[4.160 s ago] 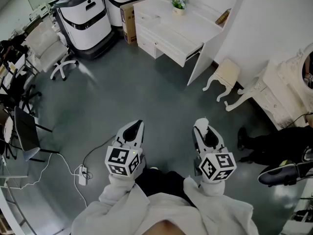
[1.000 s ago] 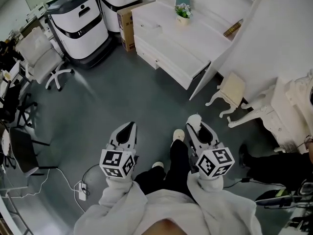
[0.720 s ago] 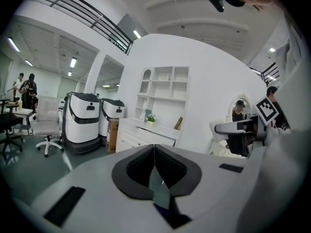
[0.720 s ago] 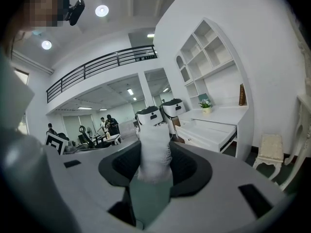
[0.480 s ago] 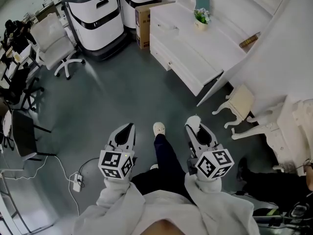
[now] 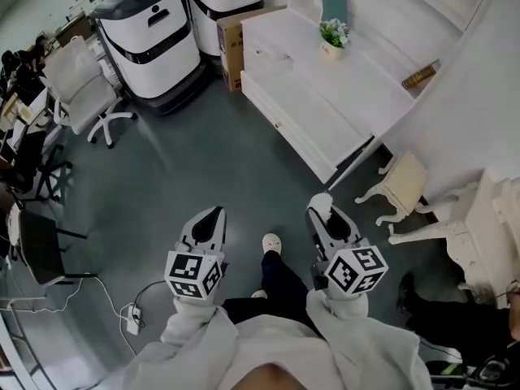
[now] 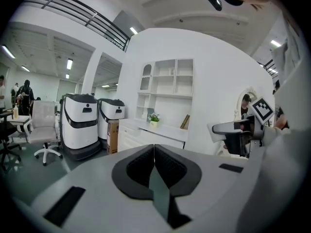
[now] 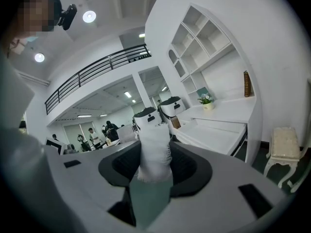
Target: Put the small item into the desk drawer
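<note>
Head view shows the desk [image 6: 357, 80] nearer than a second ago. Right gripper [image 6: 322, 211] clamps the white item [image 8: 154, 152]; left gripper [image 6: 211, 218] is closed and empty. The drawer [image 6: 288, 136], seemingly shut, is well ahead.

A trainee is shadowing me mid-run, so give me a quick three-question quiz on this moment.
1. True or false: the left gripper is shut with nothing between its jaws.
2. Which one holds the white item? A) left gripper B) right gripper C) neither
3. Fill in: the small pot on the white desk holds a ___.

Key: 1 true; 2 B; 3 plant.
</note>
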